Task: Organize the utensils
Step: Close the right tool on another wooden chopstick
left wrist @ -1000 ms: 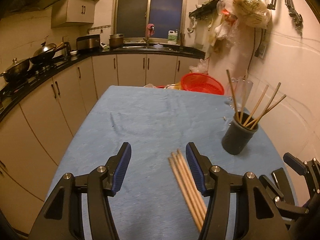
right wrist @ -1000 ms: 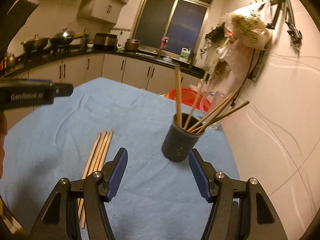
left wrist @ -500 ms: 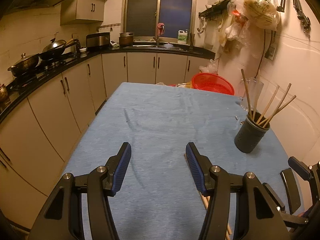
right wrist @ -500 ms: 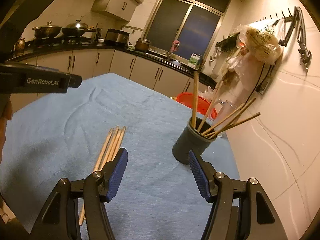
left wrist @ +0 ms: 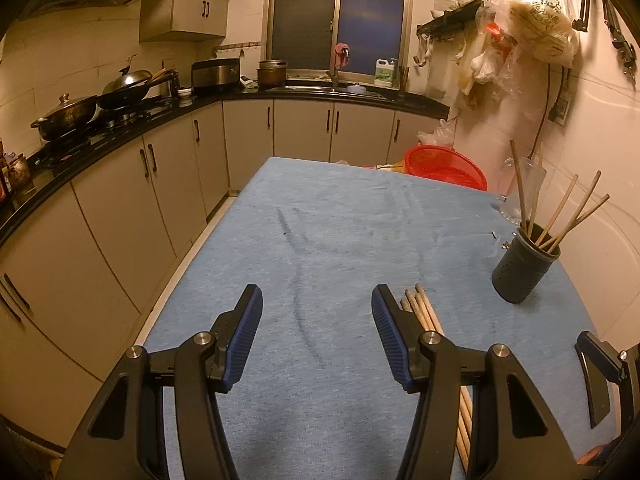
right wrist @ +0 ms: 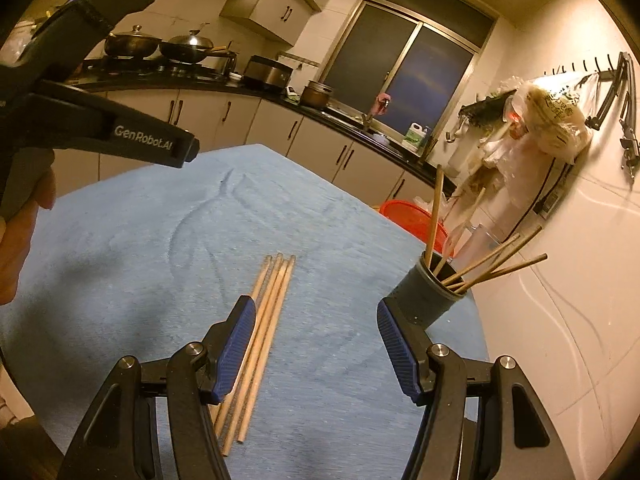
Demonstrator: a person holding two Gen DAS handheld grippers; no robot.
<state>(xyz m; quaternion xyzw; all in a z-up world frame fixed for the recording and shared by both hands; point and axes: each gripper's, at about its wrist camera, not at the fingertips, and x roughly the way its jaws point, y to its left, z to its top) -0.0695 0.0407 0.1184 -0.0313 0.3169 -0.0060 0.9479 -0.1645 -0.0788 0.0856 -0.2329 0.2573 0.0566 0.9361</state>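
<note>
A: Table [left wrist: 340, 240], blue cloth; what sits off the left gripper [left wrist: 316, 332]?
B: Jaws spread, nothing between; loose chopsticks [left wrist: 426, 314] flat on the cloth, just beside its right finger, partly hidden behind it; holder [left wrist: 520, 270] further right and ahead, sticks leaning in it.
A: Right gripper [right wrist: 314, 344]?
B: Also spread, empty; chopsticks [right wrist: 272, 300] run under its left finger; holder [right wrist: 428, 300] just ahead of the right finger.
</note>
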